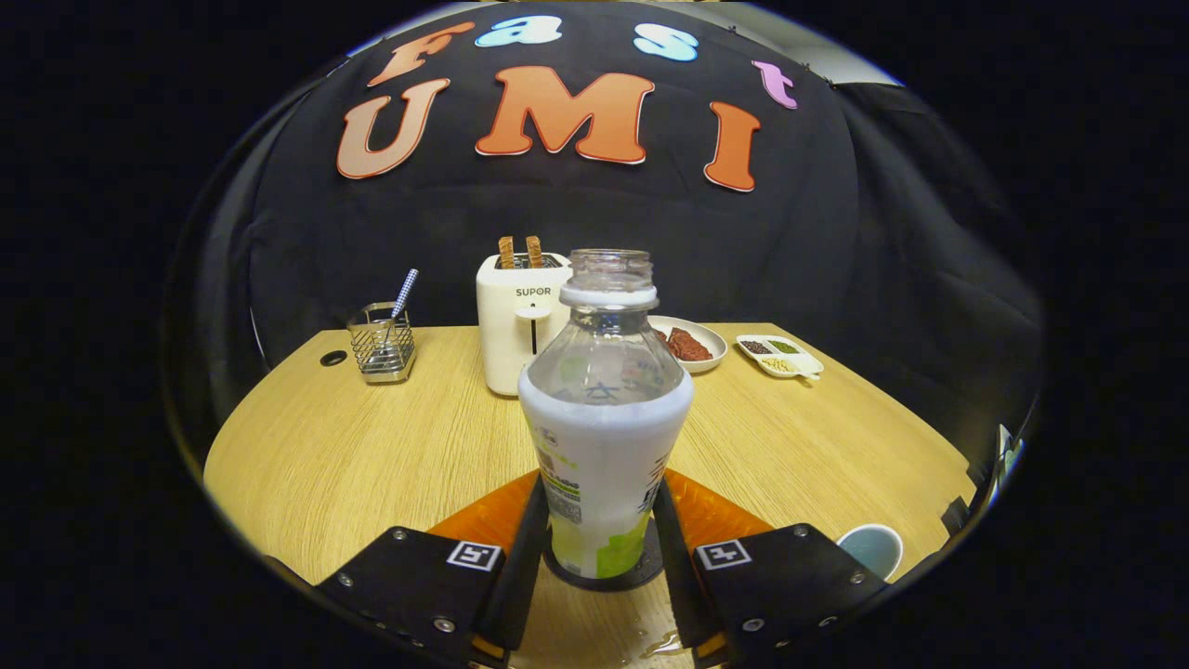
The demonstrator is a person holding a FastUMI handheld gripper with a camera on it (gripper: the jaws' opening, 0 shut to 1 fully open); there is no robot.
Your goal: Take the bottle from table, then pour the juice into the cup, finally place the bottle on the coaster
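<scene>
The bottle (pixel 604 437) stands upright at lower centre, its base on the dark coaster (pixel 641 569), pinched between the claw (pixel 599 548); releasing looks next.

Bottle (pixel 604 437): clear top, white label w/ lime-green patches at bottom, white neck ring. Coaster (pixel 647 563) dark grey/black. Table (pixel 372 446) light wood grain. Toaster (pixel 516 325) cream, brown toast. Cup (pixel 873 548) pale blue. Plate (pixel 692 346) white w/ reddish-brown food. Utensil basket (pixel 382 344) silver wire; blue-white checked handle in it.
</scene>
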